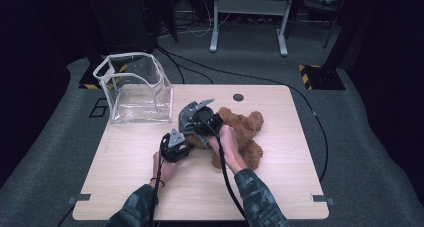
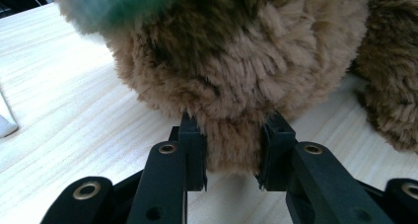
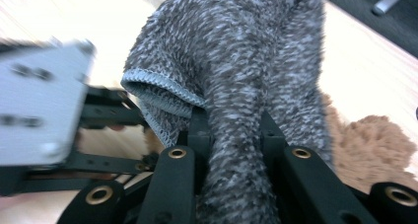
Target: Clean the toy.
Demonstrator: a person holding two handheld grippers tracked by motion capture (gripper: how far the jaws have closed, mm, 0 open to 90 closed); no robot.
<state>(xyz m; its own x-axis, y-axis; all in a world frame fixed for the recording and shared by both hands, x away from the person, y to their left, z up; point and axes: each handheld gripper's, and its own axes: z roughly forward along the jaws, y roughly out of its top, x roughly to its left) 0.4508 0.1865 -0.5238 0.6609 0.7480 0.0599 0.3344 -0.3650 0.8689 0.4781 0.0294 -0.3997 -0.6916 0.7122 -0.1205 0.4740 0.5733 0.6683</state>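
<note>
On the table (image 1: 280, 187) — teddy bear (image 2: 236, 76) and grey cloth (image 3: 236, 86) pinched between jaws.

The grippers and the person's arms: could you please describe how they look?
Both arms wear camouflage-patterned sleeves in dark green-grey tones. The left gripper and the right gripper are black, each topped with a grey three-cornered plate, and a black cable trails back from each. In the gripper views, the black jaws show round brass-coloured rivets at the joints.

The clear bin (image 1: 134, 89) blocks the tabletop's (image 1: 280, 187) far-left corner — the brown plush (image 1: 245, 134) crowds the middle. Near edge and far-right side lie open for any tool.
</note>
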